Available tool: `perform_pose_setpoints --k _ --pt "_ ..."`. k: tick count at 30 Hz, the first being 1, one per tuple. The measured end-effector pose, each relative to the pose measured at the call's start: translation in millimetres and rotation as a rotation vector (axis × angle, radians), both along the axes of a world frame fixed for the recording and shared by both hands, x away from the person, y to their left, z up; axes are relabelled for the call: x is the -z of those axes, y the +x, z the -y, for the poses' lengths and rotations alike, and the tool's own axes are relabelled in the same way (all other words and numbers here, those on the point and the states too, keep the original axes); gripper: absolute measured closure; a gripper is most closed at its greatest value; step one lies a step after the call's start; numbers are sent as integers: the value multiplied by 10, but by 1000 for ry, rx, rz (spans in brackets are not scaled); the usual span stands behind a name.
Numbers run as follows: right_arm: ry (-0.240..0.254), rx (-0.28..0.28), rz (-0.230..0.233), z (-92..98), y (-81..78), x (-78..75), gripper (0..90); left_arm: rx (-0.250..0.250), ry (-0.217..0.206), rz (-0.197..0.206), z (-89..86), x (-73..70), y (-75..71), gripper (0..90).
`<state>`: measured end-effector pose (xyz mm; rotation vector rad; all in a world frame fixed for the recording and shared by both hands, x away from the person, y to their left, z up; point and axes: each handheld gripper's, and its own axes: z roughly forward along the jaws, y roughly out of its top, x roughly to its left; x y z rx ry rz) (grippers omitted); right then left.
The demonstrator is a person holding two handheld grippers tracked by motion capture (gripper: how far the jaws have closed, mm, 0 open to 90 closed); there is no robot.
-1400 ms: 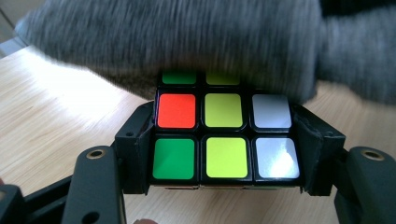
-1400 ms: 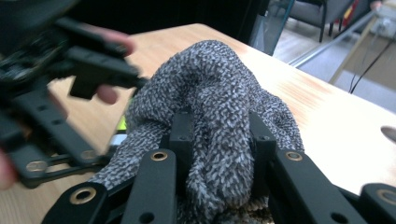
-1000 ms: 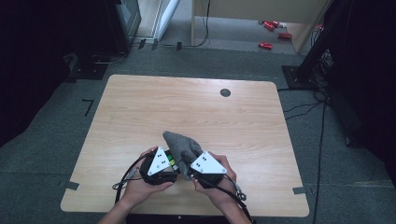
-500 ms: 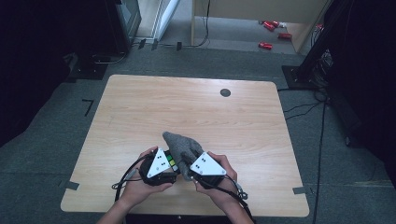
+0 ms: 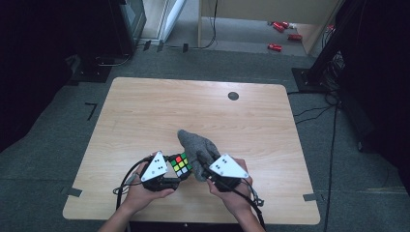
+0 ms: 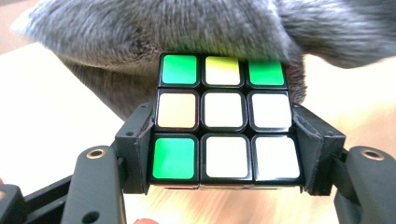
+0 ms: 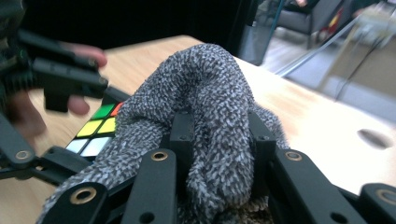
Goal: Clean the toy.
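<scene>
High view: a person stood at the near edge of a wooden table (image 5: 145,111), with the left gripper (image 5: 167,178) clamped on a puzzle cube (image 5: 180,165) and the right gripper (image 5: 207,170) pinching a grey knitted cloth (image 5: 196,147). The cloth lay draped from the right gripper toward the table's middle, its near part touching the cube's right side, while the cube's coloured top face was uncovered. Left gripper view: the two black jaws pressed on opposite sides of the cube (image 6: 223,122), holding it just above the table; the facing side was mostly white, with green, yellow and orange squares, and the cloth (image 6: 154,32) hung over the cube's far edge. Right gripper view: the jaws were closed on a bunched fold of the cloth (image 7: 210,98), and the cube (image 7: 95,133) sat just beside it at the left, partly under the fabric. Judged from these views, the work looked like wiping or covering the cube with the cloth; both grasps were made, but most of the cube remained bare. No container was present on the table.
</scene>
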<state>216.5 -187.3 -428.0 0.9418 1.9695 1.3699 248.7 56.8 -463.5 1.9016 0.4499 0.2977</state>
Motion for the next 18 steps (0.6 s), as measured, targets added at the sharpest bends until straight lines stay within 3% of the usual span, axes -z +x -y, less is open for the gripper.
perform_pose_setpoints --k 2,4,6,8,10,14,18 --pt "73 -59 -34 50 37 45 711 19 -45 -2 -21 -16 -9 348" --pt "113 -88 -57 82 70 90 712 31 -67 10 -51 -30 -16 348" --pt "117 -84 -87 108 100 123 714 38 -99 10 -96 -44 -11 348" --pt "85 -67 -99 124 120 146 714 40 -119 5 -128 -53 3 348" --pt "93 -69 -105 145 123 141 712 40 -114 6 -131 -49 8 348" --pt "137 -120 -65 114 63 38 711 46 -74 15 -62 -18 -15 348" --pt "141 -137 -43 88 22 -22 713 54 -75 19 -46 -27 -33 348"
